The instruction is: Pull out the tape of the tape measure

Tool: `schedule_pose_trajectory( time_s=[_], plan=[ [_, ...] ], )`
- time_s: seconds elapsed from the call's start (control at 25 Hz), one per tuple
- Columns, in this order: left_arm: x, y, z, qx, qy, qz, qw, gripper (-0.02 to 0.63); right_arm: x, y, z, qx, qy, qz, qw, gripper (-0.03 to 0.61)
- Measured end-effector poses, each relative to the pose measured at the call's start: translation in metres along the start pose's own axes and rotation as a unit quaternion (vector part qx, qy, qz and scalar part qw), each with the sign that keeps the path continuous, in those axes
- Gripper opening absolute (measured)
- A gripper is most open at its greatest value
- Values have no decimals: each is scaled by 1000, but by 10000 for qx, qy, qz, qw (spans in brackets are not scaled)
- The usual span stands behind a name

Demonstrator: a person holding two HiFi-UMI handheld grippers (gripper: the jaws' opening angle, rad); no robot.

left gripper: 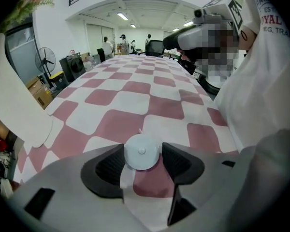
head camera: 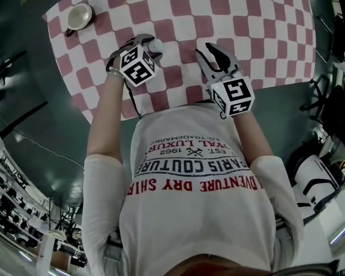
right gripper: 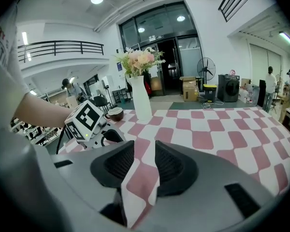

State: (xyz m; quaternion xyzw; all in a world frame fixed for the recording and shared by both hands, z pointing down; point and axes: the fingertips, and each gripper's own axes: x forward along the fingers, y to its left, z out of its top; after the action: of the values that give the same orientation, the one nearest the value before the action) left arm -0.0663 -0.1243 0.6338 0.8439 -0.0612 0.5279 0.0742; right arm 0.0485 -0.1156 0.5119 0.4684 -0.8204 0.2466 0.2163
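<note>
Tape measure [left gripper: 142, 151], a small round white plastic disc with a raised button at its centre, lies flat on the counter [left gripper: 150, 108], a short way in from the edge where the person stands and left of that edge's middle. A cloth of rounded dusty-red and white checks covers the counter. The left claw [left gripper: 143, 150] points steeply down over the disc; its ribbed black pads stand apart on either side of it, and a thin gap shows at one pad. The right claw [right gripper: 144, 149] hangs open over the cloth beside it, with only checked fabric between its pads. A glazed cup [head camera: 79, 16] sits near the far left corner, and a tall smooth white vase [right gripper: 140, 100] of flowers [right gripper: 137, 59] stands near it.
</note>
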Motion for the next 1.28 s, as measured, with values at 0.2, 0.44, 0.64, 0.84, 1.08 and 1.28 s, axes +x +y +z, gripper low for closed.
schedule_pose_trajectory(
  time_s=[0.2,0.44,0.64,0.84,1.08,1.28],
  plan=[
    [1,2,3,-114,-137,-22,9998,248,0,0,-3,30,25,-108,9999,149],
    [0,5,4,-352,-366,101,9987,233,-1,1,-1,17,29,-144,9999,149],
    [-3,4,-1,-566,-309,300,9975,232,-4,5,5,-128,1,-43,9999,148],
    [-29,-4,9,-483,-600,518,9957,232,-6,10,9,-378,17,184,9991,147],
    [-75,-19,31,265,-709,498,9959,232,-1,38,10,-954,207,937,9908,144],
    [-107,-22,47,600,-561,475,9955,232,5,63,19,-1474,207,1535,9769,144]
  ],
)
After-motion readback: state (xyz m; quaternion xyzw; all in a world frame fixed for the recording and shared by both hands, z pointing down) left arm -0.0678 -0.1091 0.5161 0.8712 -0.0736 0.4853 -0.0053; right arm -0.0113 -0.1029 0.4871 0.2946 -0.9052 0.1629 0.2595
